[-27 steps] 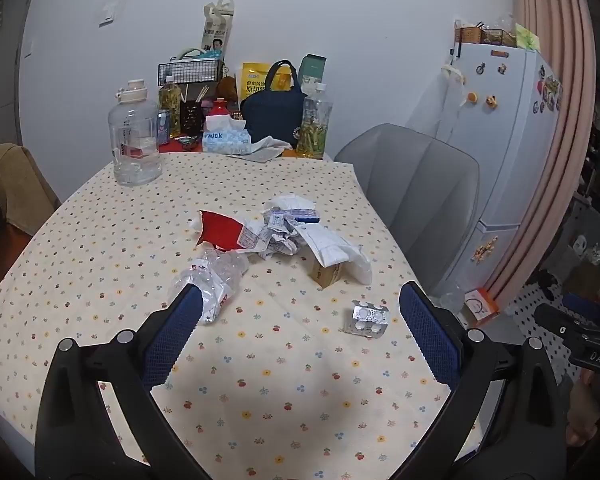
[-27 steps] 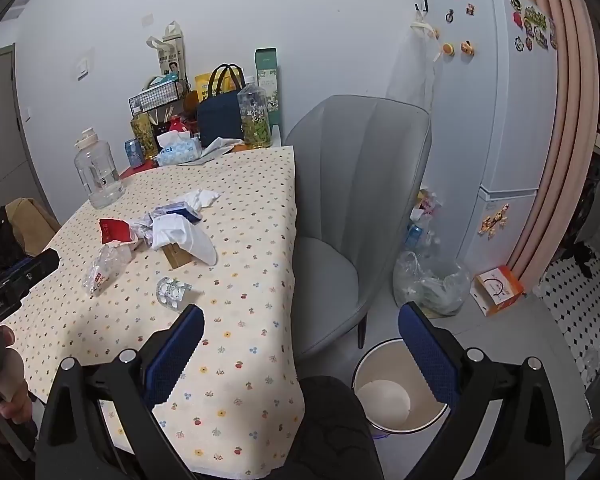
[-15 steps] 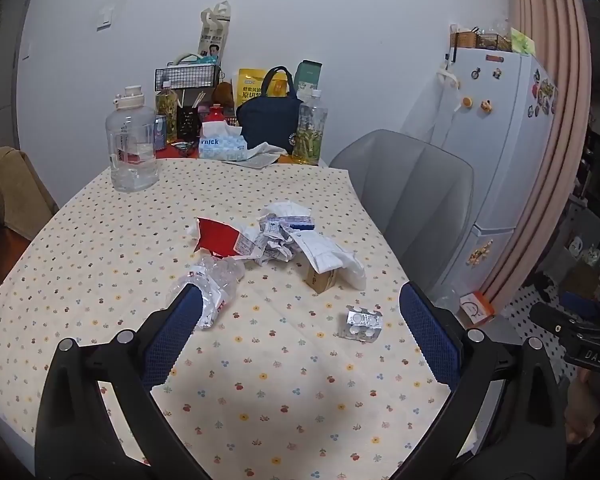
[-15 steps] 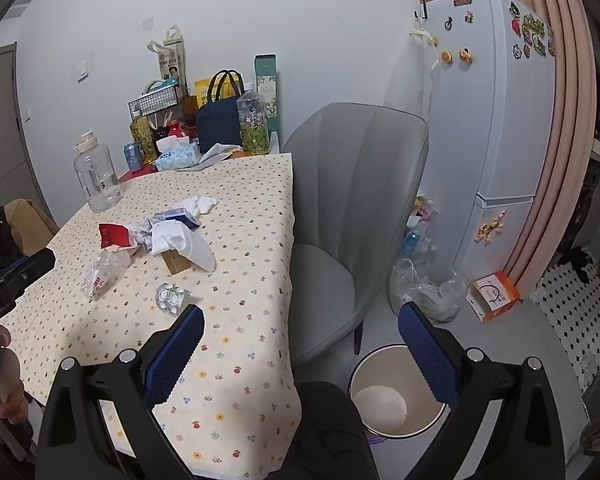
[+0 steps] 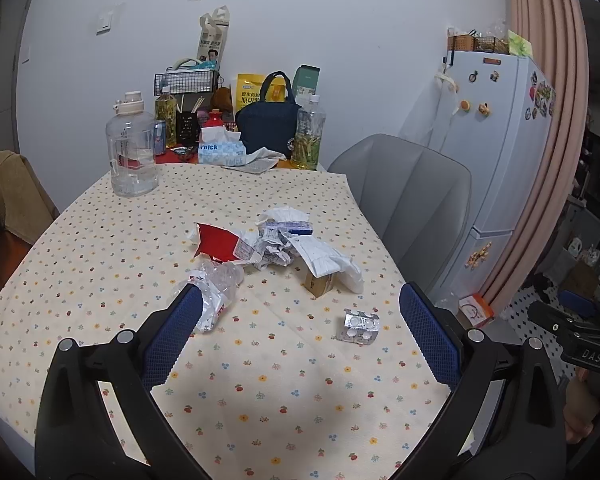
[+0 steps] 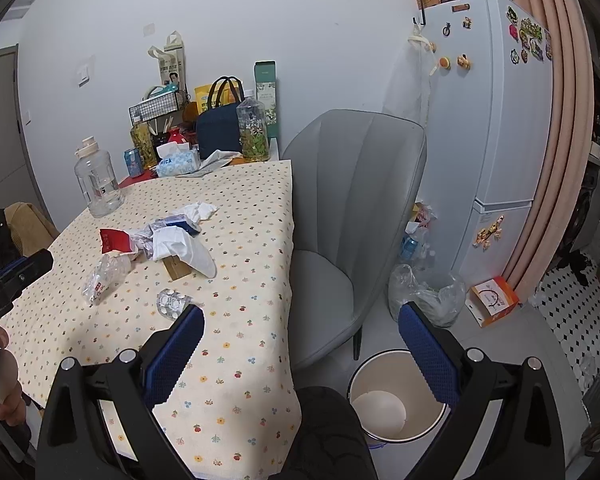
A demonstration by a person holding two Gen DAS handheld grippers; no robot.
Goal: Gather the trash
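1. We hold the left gripper (image 5: 300,332) low over the near end of the table (image 5: 80,240), jaws spread wide with nothing between them. We judge that this leaves room to drop over a piece of trash.
2. The trash sits in one loose heap mid-table. From the left gripper, the crushed plastic bottle (image 5: 216,284) is at about eleven o'clock, right by the left finger. The red wrapper (image 5: 220,240) and crumpled papers (image 5: 276,240) are at twelve, further off.
3. The pill blister pack (image 5: 360,326) lies apart from the heap at one o'clock, just inside the right finger, and looks to us the nearest pick.
4. Our right gripper (image 6: 300,340) is also fully open and empty, hanging past the table's corner.
5. The waste bin (image 6: 396,360) stands on the floor at its five o'clock, likely kept close for drops.
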